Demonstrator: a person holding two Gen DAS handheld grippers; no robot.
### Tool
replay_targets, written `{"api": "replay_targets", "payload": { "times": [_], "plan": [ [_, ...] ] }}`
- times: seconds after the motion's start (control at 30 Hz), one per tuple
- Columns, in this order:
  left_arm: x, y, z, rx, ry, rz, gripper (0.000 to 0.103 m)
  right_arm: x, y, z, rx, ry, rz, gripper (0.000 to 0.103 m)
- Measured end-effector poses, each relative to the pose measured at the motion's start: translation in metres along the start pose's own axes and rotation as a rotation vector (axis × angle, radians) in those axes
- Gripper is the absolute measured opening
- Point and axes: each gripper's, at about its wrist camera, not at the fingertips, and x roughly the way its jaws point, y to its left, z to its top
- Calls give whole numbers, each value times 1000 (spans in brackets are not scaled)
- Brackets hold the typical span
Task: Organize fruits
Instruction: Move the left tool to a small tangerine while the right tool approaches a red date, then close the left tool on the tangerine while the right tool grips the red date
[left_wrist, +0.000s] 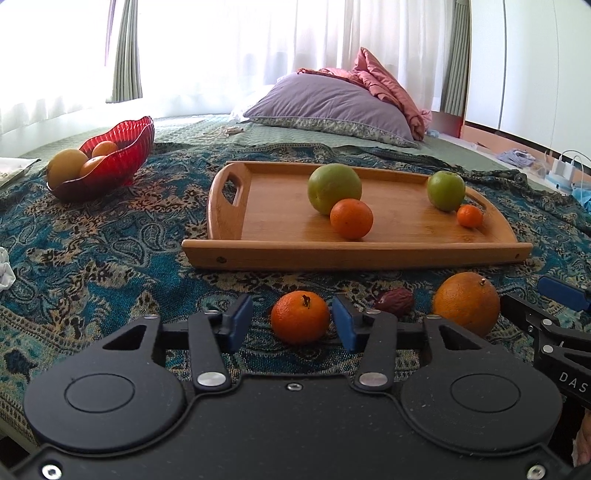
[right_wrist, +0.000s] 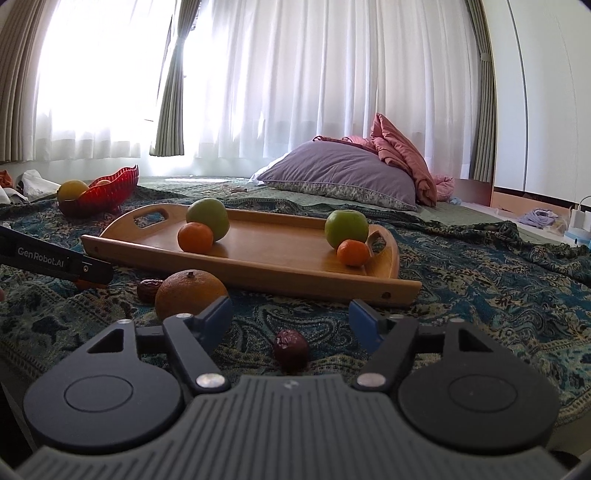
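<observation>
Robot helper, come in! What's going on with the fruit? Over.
Left gripper open around mandarin, not touching. Right gripper open over red date. Nothing blocking.

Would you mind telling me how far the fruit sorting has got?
Done: four fruits sit on the wooden tray, others in the red glass bowl. In hand: nothing; the open left gripper brackets a small orange mandarin. Left: that mandarin, the large orange and two dark red dates.
</observation>
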Motion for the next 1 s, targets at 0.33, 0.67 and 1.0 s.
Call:
{"api": "replay_targets", "payload": {
  "times": [0.33, 0.67, 1.0],
  "plan": [
    [-3, 0, 0, -4, -1, -23, 33, -6, 7, -3, 5, 6, -4, 41],
    [3, -2, -2, 19, 15, -23, 33, -3, 6, -4, 11, 32, -14, 32],
    [8, -3, 0, 10, 23, -28, 33, 2, 5, -8, -12, 54, -20, 25]
  ]
}}
